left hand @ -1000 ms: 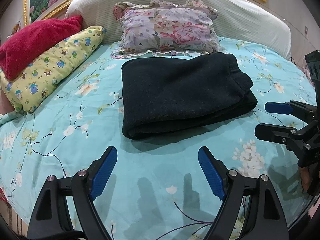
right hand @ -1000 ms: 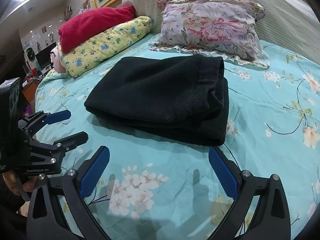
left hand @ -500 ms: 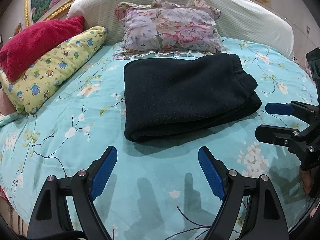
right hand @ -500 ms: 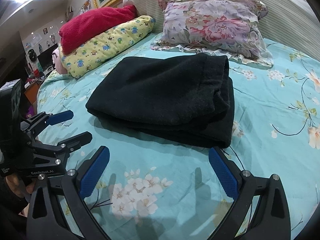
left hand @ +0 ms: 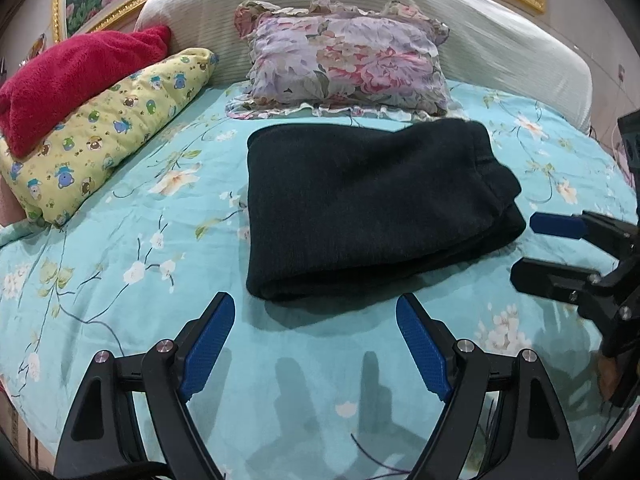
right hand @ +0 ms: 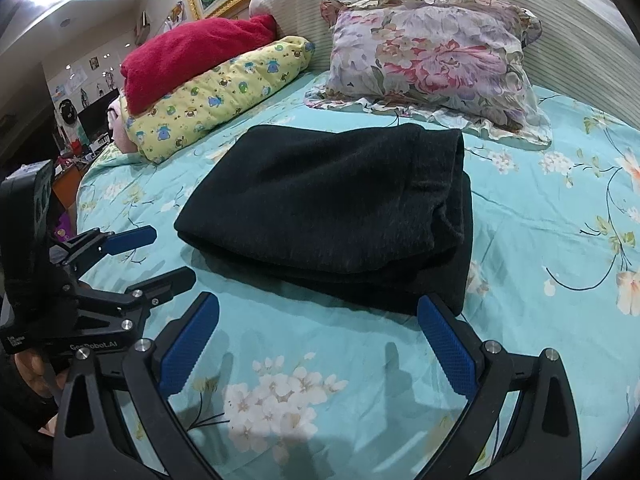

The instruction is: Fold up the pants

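Left wrist view: the pants point(left hand: 360, 216) lie folded in a compact stack mid-bed point(left hand: 120, 264), just ahead of the released, empty left claw point(left hand: 316, 344). Right wrist view: the right claw point(right hand: 320, 344) gapes empty too. Folding looks finished; next is only to back away.

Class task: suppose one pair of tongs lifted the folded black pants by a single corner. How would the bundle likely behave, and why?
The black pants look like soft, thick fleece, so they would probably sag and droop. The stacked layers at the open edge look loose, so the fold would likely fall open. Pushed, they might drag and bunch on the bedsheet rather than slide.
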Demonstrator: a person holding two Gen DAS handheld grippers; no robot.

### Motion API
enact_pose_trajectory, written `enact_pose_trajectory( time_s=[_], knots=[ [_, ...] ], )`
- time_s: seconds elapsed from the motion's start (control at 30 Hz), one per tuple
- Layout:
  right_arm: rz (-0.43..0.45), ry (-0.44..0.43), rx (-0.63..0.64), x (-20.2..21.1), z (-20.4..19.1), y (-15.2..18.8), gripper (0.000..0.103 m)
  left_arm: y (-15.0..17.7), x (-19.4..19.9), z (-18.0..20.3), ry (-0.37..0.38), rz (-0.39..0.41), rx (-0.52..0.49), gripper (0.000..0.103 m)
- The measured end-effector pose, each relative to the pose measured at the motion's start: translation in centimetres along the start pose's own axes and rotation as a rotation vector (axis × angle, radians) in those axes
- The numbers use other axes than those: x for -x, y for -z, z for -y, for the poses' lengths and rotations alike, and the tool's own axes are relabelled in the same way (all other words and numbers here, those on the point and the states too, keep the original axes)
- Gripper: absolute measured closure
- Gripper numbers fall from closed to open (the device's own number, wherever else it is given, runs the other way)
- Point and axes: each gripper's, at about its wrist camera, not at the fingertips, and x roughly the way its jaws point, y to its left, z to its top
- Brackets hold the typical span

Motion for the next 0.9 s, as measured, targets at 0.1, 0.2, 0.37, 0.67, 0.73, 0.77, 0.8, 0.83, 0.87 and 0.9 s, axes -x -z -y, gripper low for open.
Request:
enact_pose_trajectory(
  time_s=[0.1,0.2,0.37,0.67,0.73,0.77,0.8,0.83,0.87,0.9],
  knots=[
    [0.000,0.003,-0.002,-0.1,0.1,-0.2,0.003,-0.6,-0.2,-0.1,-0.002,-0.002,0.009,0.020],
    [-0.003,0.003,-0.013,-0.1,0.3,-0.4,0.003,-1.1,-0.4,-0.4,-0.002,-0.006,0.021,0.019],
    [0.006,0.012,-0.017,0.2,0.7,-0.5,0.003,-2.2,-0.3,-1.2,-0.001,0.003,0.053,0.019],
    [0.008,0.020,-0.059,0.4,1.6,-0.6,0.003,-2.6,-0.4,-0.8,0.004,-0.012,0.069,0.019],
    [0.012,0.025,-0.056,0.4,1.7,-0.7,0.003,-2.7,-0.4,-0.7,0.002,-0.012,0.060,0.019],
    [0.013,0.027,-0.058,0.4,1.7,-0.7,0.003,-2.7,-0.4,-0.7,0.001,-0.012,0.057,0.019],
    [0.014,0.027,-0.061,0.5,1.8,-0.7,0.003,-2.7,-0.4,-0.7,0.000,-0.012,0.056,0.019],
    [0.019,0.024,-0.067,0.5,1.9,-0.7,0.003,-2.7,-0.4,-0.7,0.000,-0.014,0.057,0.019],
    [0.021,0.023,-0.072,0.6,2.0,-0.7,0.003,-2.7,-0.5,-0.7,-0.002,-0.019,0.058,0.019],
    [0.021,0.025,-0.077,0.6,2.1,-0.8,0.003,-2.7,-0.5,-0.7,-0.002,-0.021,0.059,0.019]
  ],
)
